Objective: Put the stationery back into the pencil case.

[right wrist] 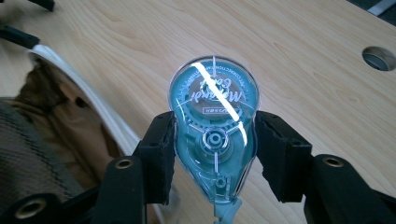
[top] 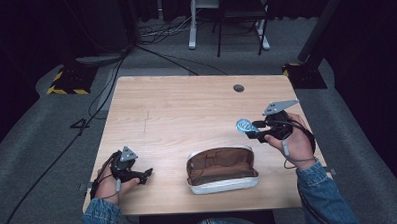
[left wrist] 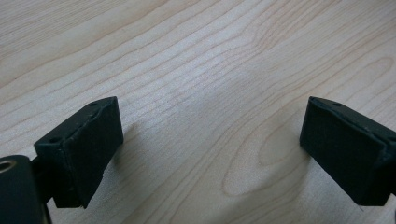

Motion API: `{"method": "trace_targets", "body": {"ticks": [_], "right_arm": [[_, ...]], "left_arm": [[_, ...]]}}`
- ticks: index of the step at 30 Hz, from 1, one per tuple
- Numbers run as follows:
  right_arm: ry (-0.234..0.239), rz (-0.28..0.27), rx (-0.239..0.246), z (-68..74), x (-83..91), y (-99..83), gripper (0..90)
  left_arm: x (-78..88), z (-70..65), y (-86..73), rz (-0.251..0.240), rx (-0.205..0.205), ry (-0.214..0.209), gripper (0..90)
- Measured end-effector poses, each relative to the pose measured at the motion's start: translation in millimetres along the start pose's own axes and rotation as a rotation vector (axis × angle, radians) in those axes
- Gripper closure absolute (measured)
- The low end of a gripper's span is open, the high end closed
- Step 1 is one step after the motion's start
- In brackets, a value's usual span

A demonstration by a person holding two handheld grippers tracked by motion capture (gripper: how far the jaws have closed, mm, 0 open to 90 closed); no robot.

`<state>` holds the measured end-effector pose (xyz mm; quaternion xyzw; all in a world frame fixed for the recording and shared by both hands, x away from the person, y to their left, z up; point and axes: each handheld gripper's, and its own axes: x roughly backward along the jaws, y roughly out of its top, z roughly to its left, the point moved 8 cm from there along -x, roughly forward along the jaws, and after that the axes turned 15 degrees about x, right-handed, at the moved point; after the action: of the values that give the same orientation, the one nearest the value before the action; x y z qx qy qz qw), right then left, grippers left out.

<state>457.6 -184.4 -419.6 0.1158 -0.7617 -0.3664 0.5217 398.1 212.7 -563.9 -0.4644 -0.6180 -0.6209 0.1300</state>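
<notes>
A clear teal correction-tape dispenser [right wrist: 214,135] sits between the two black jaws of my right gripper [right wrist: 214,156], whose pads press on both its sides. In the high view the same dispenser [top: 243,125] hangs above the right part of the wooden table [top: 186,102], held by the right gripper [top: 251,130]. An open brown-lined pencil case [top: 222,168] lies near the front edge, below and left of that hand; its white rim and brown lining [right wrist: 70,121] show at the left of the right gripper view. My left gripper [top: 147,173] rests at the front left, jaws wide apart over bare wood [left wrist: 210,140].
A round cable hole [top: 238,88] is set in the table's far right part, also seen as a hole [right wrist: 379,58]. Beyond the table stand a chair, a white frame and cables on the grey floor. Yellow-black marked bases sit at both far corners.
</notes>
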Motion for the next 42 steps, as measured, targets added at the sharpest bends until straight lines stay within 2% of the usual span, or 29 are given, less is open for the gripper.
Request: {"method": "trace_targets", "body": {"ticks": [10, 19, 22, 41, 42], "right_arm": [[0.056, -0.003, 0.039, 26.0, 5.9, 15.4, 50.4], [0.109, 0.016, 0.079, 49.9, 4.4, 24.2, 50.4], [0.136, 0.027, 0.096, 59.2, 2.4, 26.3, 50.4], [0.245, 0.096, 0.151, 95.0, -15.2, 28.0, 50.4], [0.248, 0.098, 0.166, 95.4, -16.4, 27.6, 50.3]], "left_arm": [[-0.8, 0.1, 0.7, -0.003, 0.000, 0.001, 5.7], [-1.5, 0.1, 1.2, 0.006, -0.004, 0.001, 4.5], [-1.8, -0.2, 1.3, 0.007, -0.002, -0.002, 4.4], [-2.6, -0.4, 1.8, 0.006, -0.001, 0.001, 3.3], [-2.6, -0.4, 1.8, 0.006, -0.002, 0.001, 3.3]]}}
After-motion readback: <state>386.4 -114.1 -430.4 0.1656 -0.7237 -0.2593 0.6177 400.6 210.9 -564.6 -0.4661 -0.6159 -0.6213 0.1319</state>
